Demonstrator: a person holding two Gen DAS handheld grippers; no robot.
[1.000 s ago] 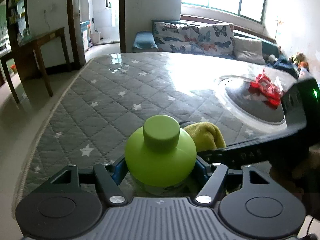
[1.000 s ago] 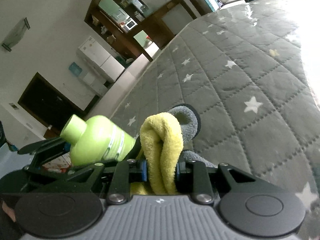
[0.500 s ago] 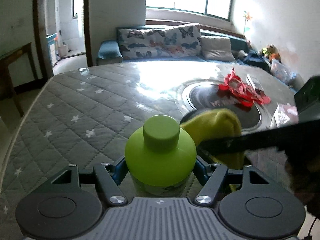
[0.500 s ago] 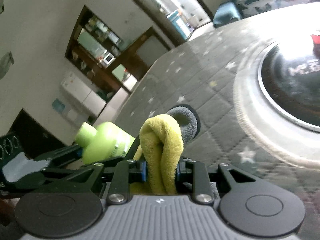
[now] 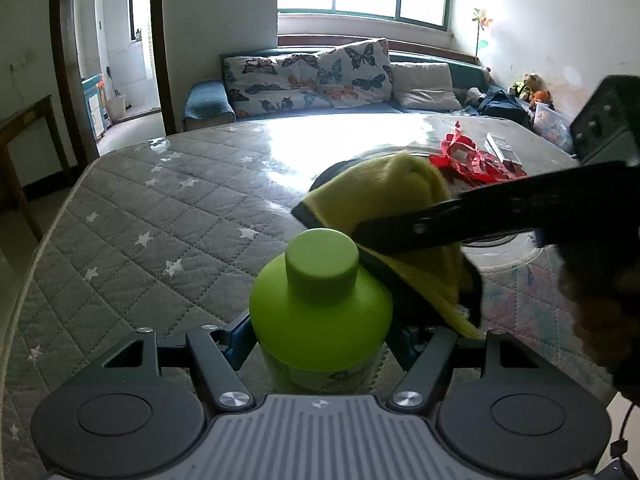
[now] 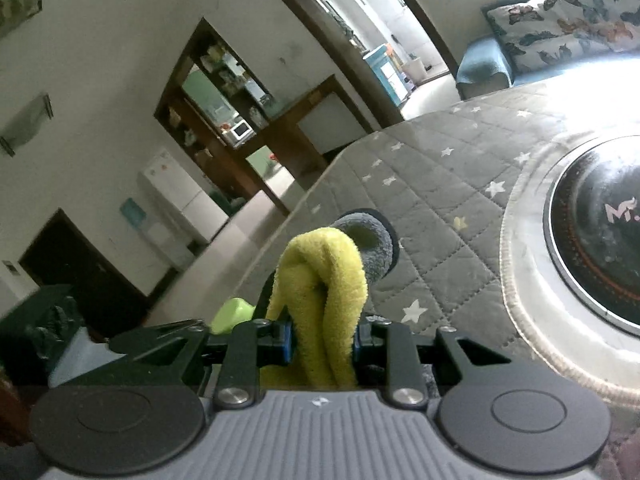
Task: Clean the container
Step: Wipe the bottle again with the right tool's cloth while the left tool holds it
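Note:
My left gripper (image 5: 320, 332) is shut on a lime-green container (image 5: 320, 304) with a round green cap, held upright above the quilted table. My right gripper (image 6: 322, 338) is shut on a folded yellow and grey cloth (image 6: 326, 276). In the left wrist view the cloth (image 5: 392, 204) and the right gripper's arm reach in from the right and press against the container's right shoulder, just beside the cap. In the right wrist view only a sliver of the container (image 6: 232, 314) shows at the lower left of the cloth.
The table has a grey star-quilted cover (image 5: 160, 216) under clear film. A round black induction plate (image 6: 600, 232) sits in the table to the right. Red ribbon (image 5: 472, 158) lies beyond it. A sofa with butterfly cushions (image 5: 312, 76) stands behind.
Both grippers have swung to the right. The cloth has moved up along the container's right side to its shoulder, and most of the container has slipped out of the right wrist view.

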